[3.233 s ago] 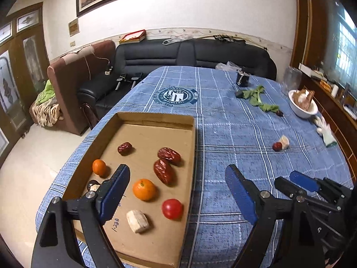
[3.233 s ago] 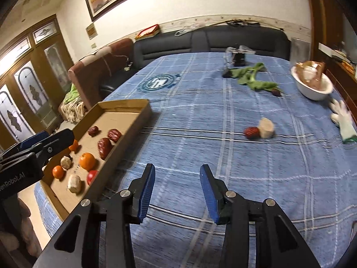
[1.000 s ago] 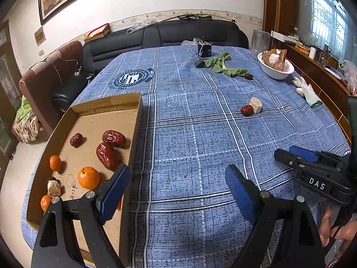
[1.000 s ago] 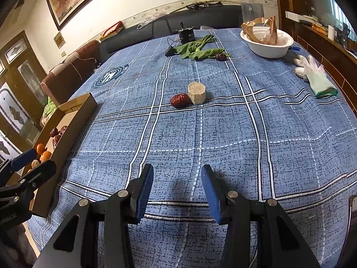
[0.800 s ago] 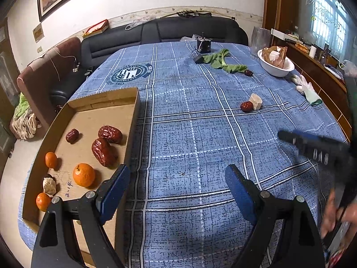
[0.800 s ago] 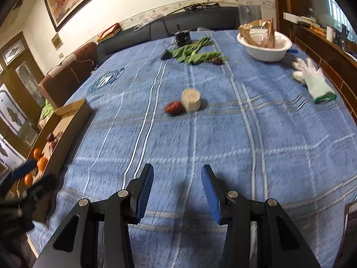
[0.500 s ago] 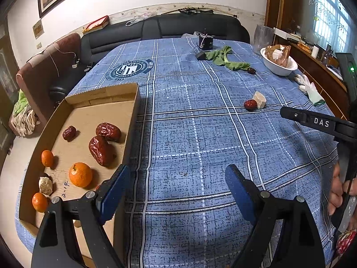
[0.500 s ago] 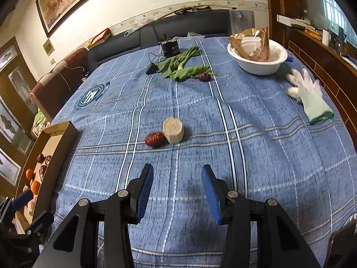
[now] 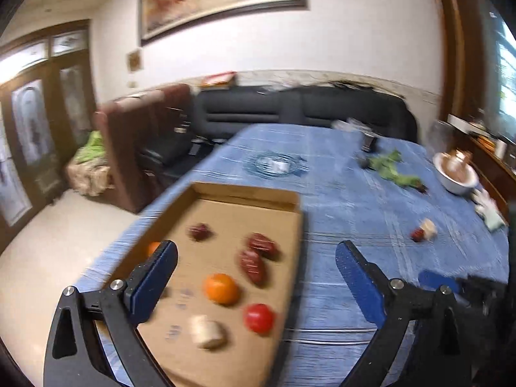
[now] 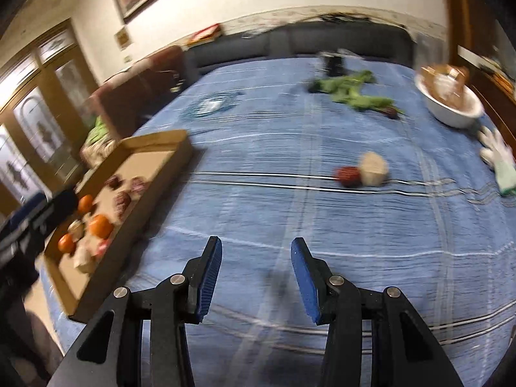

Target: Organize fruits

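1. My left gripper (image 9: pixel 254 277) hangs over the cardboard tray (image 9: pixel 292 225) with its jaws spreading wider and nothing between them. My right gripper (image 10: pixel 256 275) has its jaws part-way apart over bare blue tablecloth (image 10: pixel 371 225), also empty.

2. The tray already holds several dark red dates (image 9: pixel 253 264), a big orange (image 9: pixel 222 288), smaller oranges toward its left edge, a red round fruit (image 9: pixel 259 318) and a pale chunk (image 9: pixel 208 331). The fruit not yet sorted is the loose date (image 10: pixel 347 175), out on the cloth touching a pale round piece (image 10: pixel 373 168), well apart from the tray.

3. I judge the step in hand to be fetching that loose date with my right gripper, since it lies ahead of it and to the right.

4. To do it well, I line the pads up on either side of the date only, coming in from the side away from the pale piece so I don't pinch both.

5. I open a little wider before lowering; the date is small and could roll or skid on the cloth.

6. I close gently: a date is soft and will squash.

7. I keep my left gripper clear of the tray's middle so the drop spot beside the other dates stays free.

8. Both views are blurred, so I should settle before committing.
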`<state>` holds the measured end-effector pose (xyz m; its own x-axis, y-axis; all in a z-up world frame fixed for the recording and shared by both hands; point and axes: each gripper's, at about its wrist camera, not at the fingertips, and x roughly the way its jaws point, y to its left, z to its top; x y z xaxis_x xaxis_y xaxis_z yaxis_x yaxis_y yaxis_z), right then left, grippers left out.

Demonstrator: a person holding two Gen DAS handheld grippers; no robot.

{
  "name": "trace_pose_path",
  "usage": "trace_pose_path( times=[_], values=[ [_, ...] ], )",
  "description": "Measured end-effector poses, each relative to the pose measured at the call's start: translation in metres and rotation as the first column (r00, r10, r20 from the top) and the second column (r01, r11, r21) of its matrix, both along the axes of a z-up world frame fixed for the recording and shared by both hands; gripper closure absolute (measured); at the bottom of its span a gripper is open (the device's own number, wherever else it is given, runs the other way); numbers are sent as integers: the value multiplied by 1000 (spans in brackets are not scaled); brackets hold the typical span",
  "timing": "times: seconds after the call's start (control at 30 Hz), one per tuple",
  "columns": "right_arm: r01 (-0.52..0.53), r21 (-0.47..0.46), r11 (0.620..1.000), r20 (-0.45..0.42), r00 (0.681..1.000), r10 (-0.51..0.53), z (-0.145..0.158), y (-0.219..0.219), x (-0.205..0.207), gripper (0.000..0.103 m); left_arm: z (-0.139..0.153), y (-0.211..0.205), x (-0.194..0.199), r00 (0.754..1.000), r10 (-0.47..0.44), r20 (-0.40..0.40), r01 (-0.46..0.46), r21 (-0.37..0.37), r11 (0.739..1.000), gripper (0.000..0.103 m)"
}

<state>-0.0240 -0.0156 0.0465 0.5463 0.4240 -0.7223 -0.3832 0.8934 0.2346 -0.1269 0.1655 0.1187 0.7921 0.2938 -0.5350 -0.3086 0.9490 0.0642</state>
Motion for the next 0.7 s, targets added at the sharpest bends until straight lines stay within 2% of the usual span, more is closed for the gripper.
trace_pose_path(
  times=[0.13, 0.3, 0.43, 0.7],
  values=[
    [-77, -14, 997, 7, 997, 77, -1, 33, -15, 53, 6, 25, -12, 993, 116, 2, -116, -10, 993, 4],
    [-135, -48, 990, 19, 991, 136, -2, 59, -28, 53, 3, 43, -23, 987, 158, 14, -158, -50, 986, 4],
    [-157, -63, 986, 25, 987, 158, 1, 70, -36, 52, 0, 45, -27, 987, 160, 3, -160, -41, 986, 4],
    [-177, -94, 980, 42, 982, 182, 4, 86, -44, 50, -8, 45, -25, 992, 121, -40, -123, -73, 990, 4]
  ],
)
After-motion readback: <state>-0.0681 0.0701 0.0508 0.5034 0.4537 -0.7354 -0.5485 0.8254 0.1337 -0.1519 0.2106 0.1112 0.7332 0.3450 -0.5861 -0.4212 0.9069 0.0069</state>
